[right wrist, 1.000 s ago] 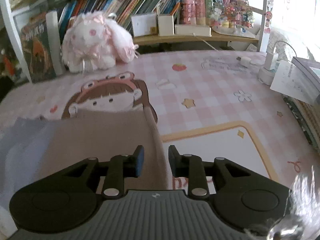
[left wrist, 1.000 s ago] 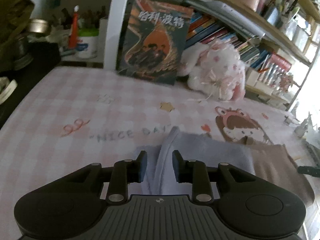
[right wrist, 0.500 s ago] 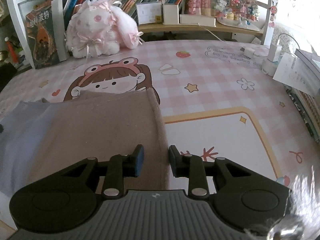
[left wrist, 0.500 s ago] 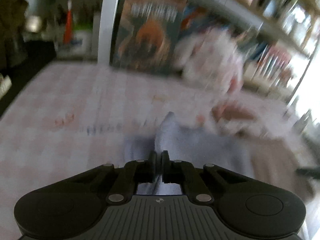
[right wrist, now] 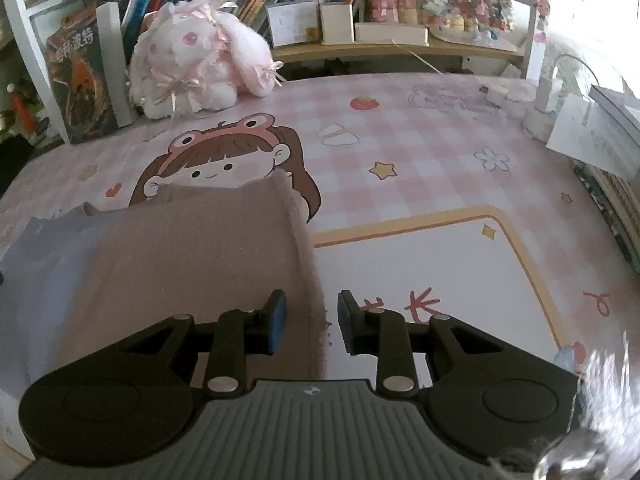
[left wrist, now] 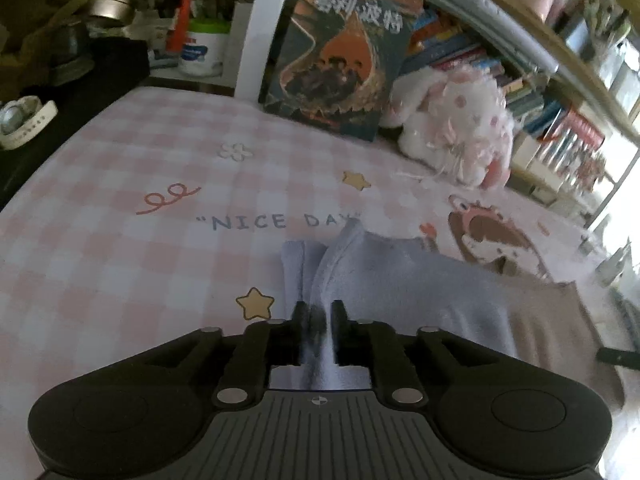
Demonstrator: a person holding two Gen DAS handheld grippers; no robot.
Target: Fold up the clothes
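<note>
— Pinching the blue end of the cloth [left wrist: 400,280] on the desk mat [left wrist: 120,240], the left gripper [left wrist: 318,314] is clamped tight. And the other?

— The right gripper [right wrist: 310,318] straddles the brown edge, jaws apart. Close it squarely before lifting both ends level.

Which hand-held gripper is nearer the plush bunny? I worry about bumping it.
Neither clearly. The plush bunny sits far beyond both; left hand-held gripper pinches the cloth's blue end, right hand-held gripper straddles its brown edge.
</note>
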